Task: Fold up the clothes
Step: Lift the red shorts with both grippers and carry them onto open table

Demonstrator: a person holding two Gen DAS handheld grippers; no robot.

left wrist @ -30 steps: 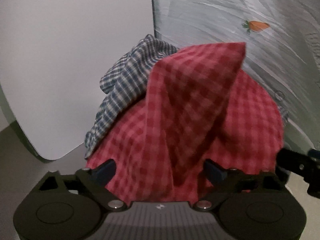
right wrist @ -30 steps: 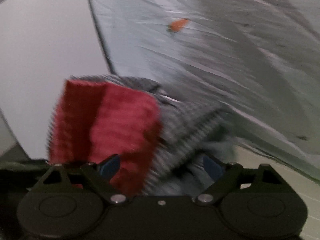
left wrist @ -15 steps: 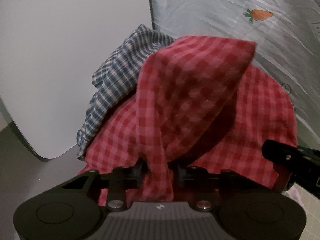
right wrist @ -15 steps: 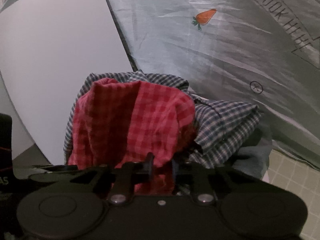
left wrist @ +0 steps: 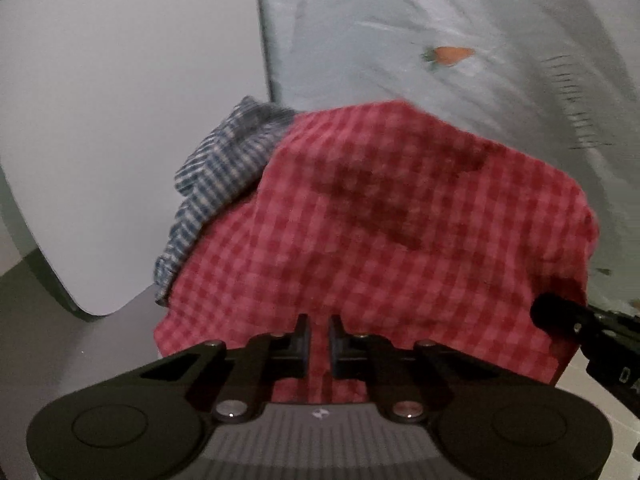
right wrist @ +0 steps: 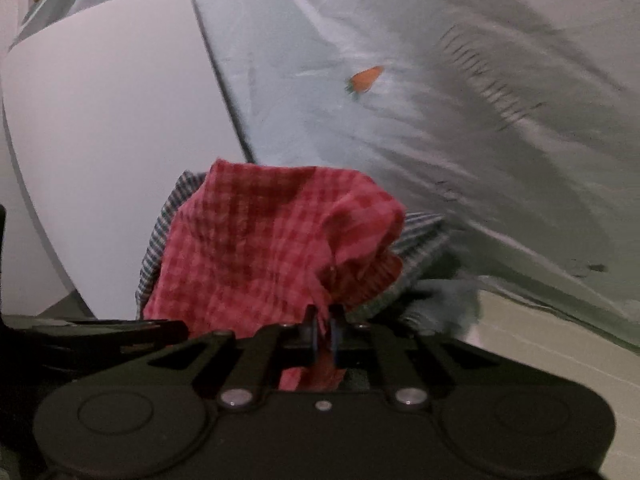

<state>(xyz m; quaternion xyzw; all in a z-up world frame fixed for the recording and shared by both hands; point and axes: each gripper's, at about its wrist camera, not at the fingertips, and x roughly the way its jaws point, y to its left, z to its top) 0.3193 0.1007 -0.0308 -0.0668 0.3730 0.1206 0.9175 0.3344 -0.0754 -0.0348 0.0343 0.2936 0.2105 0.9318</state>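
Observation:
A red checked cloth (left wrist: 400, 232) lies bunched on top of a pile, over a blue checked garment (left wrist: 224, 176). My left gripper (left wrist: 319, 346) is shut on the red cloth's near edge. In the right wrist view the same red cloth (right wrist: 260, 252) sits over the blue checked garment (right wrist: 420, 236), and my right gripper (right wrist: 324, 332) is shut on a fold of the red cloth. The right gripper's body shows at the right edge of the left wrist view (left wrist: 580, 332).
A white rounded board (left wrist: 120, 120) stands at the left. A pale grey-green sheet with an orange carrot print (left wrist: 452, 54) hangs behind the pile. A dark grey garment (right wrist: 448, 300) lies at the pile's right. A light tiled surface (right wrist: 540, 352) lies at the right.
Both grippers went from open to shut on the red cloth. The cloth's raised peak has dropped and spread flatter between them.

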